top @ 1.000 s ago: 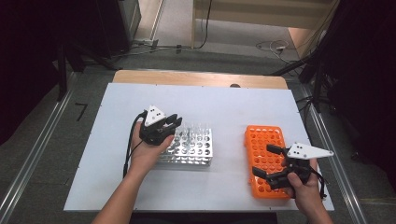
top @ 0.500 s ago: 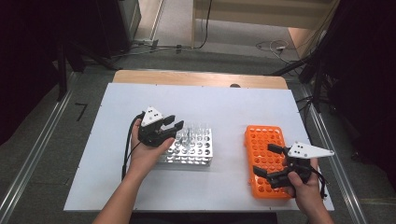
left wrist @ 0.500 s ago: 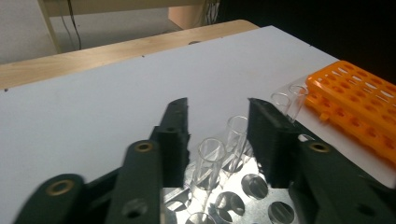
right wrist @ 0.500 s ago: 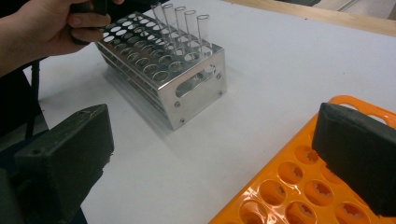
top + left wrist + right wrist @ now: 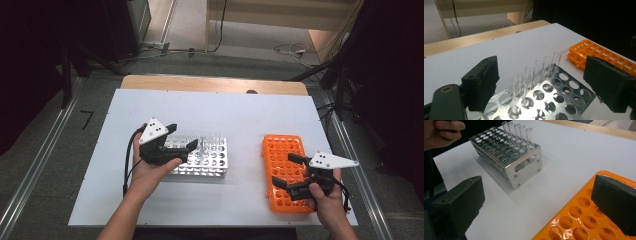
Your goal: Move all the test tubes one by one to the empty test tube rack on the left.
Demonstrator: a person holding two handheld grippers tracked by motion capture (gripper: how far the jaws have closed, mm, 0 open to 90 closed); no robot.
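Observation:
A shiny metal tube rack [image 5: 212,162] stands left of centre on the white table, with several clear empty tubes [image 5: 209,140] upright in its far row. My left gripper [image 5: 183,136] hovers open over the rack's left end. In the left gripper view the tubes [image 5: 535,71] stand between and beyond the jaws, untouched. An empty orange rack [image 5: 282,147] lies at the right, and my right gripper [image 5: 284,170] hangs open over its near part. The right gripper view looks across the orange rack [image 5: 579,220] to the metal rack [image 5: 524,170] and its tubes [image 5: 517,132].
The white table top [image 5: 240,110] has free room behind and between the two racks. A wooden strip [image 5: 210,84] runs along its far edge. The person's left hand [image 5: 441,130] shows at the top left of the right gripper view.
My left gripper has drifted slightly left and nearer over the metal rack. The right gripper has hardly moved.

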